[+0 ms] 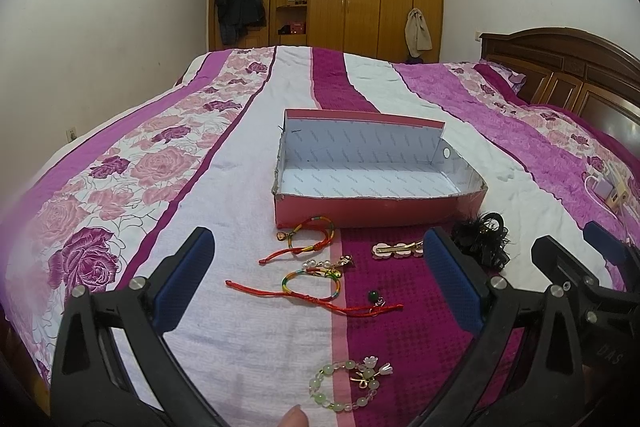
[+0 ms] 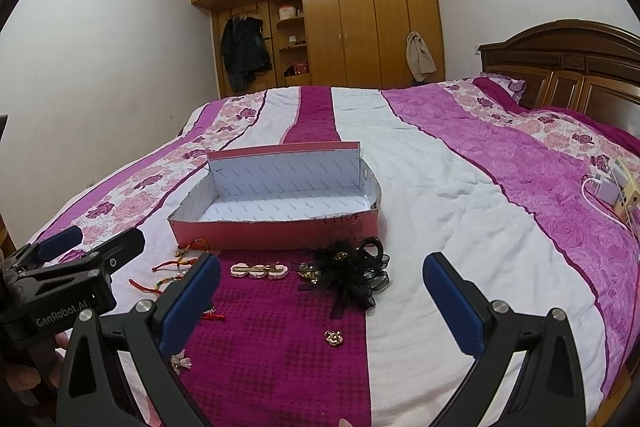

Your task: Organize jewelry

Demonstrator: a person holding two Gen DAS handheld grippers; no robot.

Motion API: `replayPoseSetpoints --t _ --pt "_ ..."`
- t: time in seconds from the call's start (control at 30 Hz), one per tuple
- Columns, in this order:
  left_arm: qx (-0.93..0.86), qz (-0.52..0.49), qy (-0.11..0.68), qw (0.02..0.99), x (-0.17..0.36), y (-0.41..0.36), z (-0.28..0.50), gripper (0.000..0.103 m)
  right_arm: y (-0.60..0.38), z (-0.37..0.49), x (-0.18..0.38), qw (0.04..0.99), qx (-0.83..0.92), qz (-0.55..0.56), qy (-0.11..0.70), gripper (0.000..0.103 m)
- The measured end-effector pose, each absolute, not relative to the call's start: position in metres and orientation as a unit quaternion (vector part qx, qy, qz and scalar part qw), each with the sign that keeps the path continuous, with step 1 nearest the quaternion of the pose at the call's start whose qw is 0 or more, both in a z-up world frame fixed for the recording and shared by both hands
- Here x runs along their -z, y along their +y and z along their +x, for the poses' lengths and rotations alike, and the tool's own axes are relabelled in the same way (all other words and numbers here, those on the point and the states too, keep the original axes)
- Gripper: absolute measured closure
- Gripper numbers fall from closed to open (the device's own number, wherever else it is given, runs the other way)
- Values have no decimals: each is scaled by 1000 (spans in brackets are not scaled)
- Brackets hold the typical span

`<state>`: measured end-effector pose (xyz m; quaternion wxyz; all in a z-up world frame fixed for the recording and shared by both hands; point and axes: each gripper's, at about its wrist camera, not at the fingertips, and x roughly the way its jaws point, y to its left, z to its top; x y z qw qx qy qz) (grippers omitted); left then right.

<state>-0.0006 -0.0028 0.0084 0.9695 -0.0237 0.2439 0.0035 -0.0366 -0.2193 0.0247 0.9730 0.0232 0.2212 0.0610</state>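
An open pink cardboard box with a white inside lies empty on the bed. In front of it lie two red-cord bracelets, a pink flower hair clip, a black feathery hair piece, a green bead charm, a pale green bead bracelet and a small gold flower piece. My left gripper is open above the bracelets. My right gripper is open, just short of the black hair piece.
The bed has a purple and white rose quilt. A white charger and a beige device lie at the right edge. The wooden headboard is at the right; a wardrobe stands behind.
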Motion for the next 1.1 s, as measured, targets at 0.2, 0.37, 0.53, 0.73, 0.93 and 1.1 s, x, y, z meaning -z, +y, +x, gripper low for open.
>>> replayPoseSetpoints --t 0.2,0.37,0.53,0.73,0.93,1.1 --pt "-3 -25 244 970 -8 0 -3 5 -219 -37 -25 973 -61 23 221 0" --pt "-3 -25 243 970 -9 1 -3 5 -220 -37 -25 973 -61 23 221 0" --pt "-3 -25 244 970 -8 1 -3 5 -220 -37 -24 973 -61 23 221 0" --pt "-3 -25 244 970 -8 1 -3 5 -220 -37 -24 973 -61 23 221 0" --pt "-3 -25 243 970 -9 1 -3 5 -220 -38 -24 973 -61 23 221 0" --pt "-3 -25 243 970 -8 1 -3 5 -222 -37 -24 973 -61 23 221 0"
